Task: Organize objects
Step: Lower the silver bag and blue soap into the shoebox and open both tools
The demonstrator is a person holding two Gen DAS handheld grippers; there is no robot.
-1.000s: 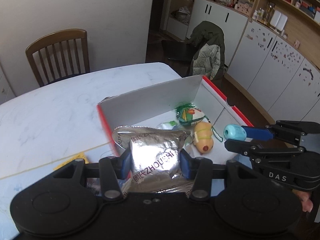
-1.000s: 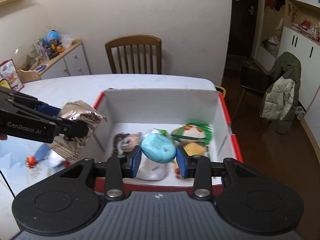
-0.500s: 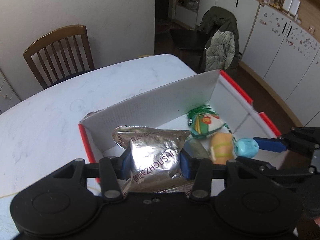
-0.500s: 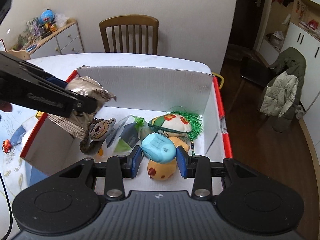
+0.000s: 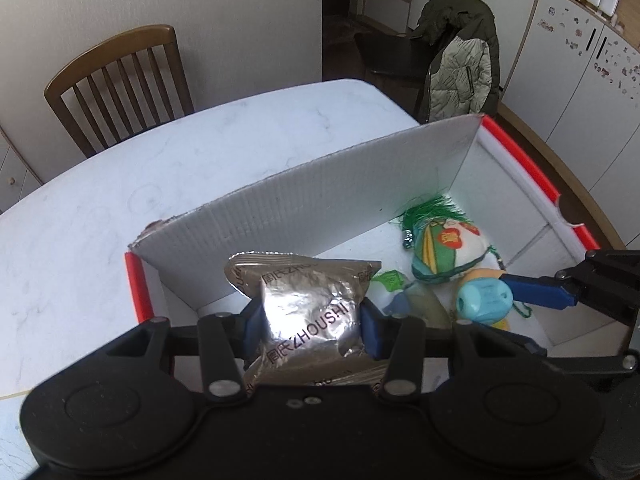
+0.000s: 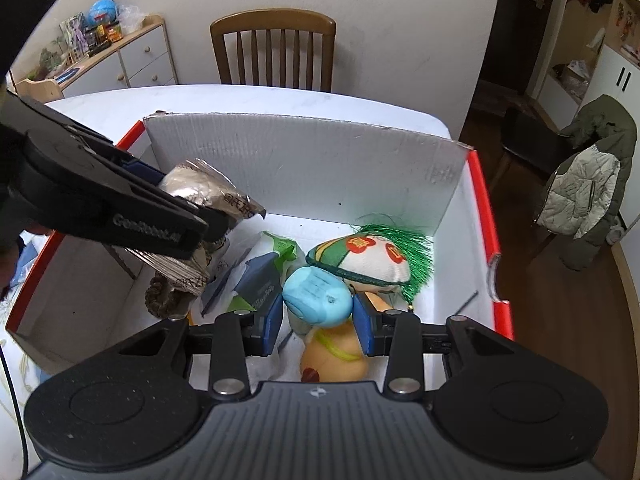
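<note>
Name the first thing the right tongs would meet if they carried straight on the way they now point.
Probably the green-fringed plush toy, lying just beyond the blue object held in the right tongs; depth is unclear, so the box floor might come first.

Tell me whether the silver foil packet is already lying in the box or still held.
Still held. The left gripper is shut on the silver foil packet, which hangs above the box floor, over the toys inside.
</note>
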